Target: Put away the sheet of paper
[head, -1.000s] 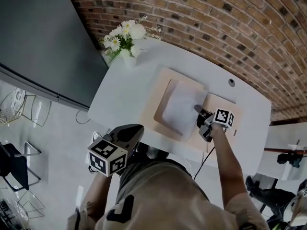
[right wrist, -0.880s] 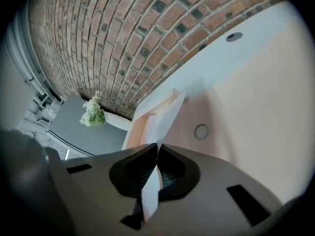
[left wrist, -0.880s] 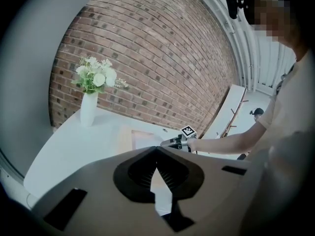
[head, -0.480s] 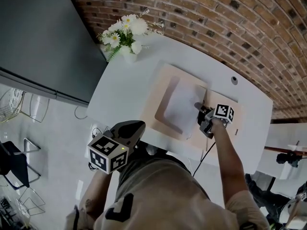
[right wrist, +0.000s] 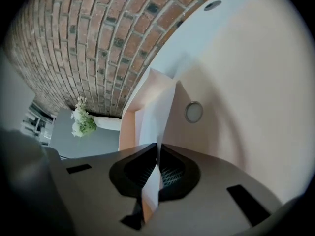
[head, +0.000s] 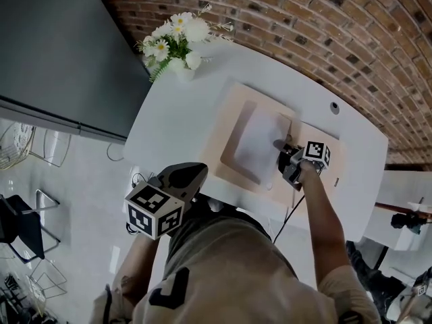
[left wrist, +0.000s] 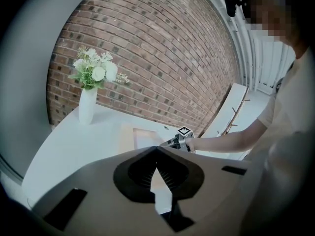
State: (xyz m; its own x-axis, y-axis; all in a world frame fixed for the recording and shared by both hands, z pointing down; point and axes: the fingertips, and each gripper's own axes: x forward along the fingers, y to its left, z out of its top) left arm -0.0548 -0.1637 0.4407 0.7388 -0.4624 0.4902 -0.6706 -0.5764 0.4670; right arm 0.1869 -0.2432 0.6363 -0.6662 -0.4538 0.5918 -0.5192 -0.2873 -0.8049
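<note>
At the lower left of the head view, your left gripper [head: 196, 174] hangs off the white table [head: 169, 127] with its jaws pressed together on nothing, so it is free to come in and pin the beige folder [head: 226, 137] flat. In the middle, the sheet of paper [head: 260, 139] lies on that folder, and just right of it your right gripper [head: 282, 150] pinches its right edge. Slide it low and level so the thin sheet neither buckles nor slips out.

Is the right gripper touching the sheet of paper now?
Touching. In the right gripper view the right gripper is shut on the sheet of paper, whose edge runs between its jaws.
</note>
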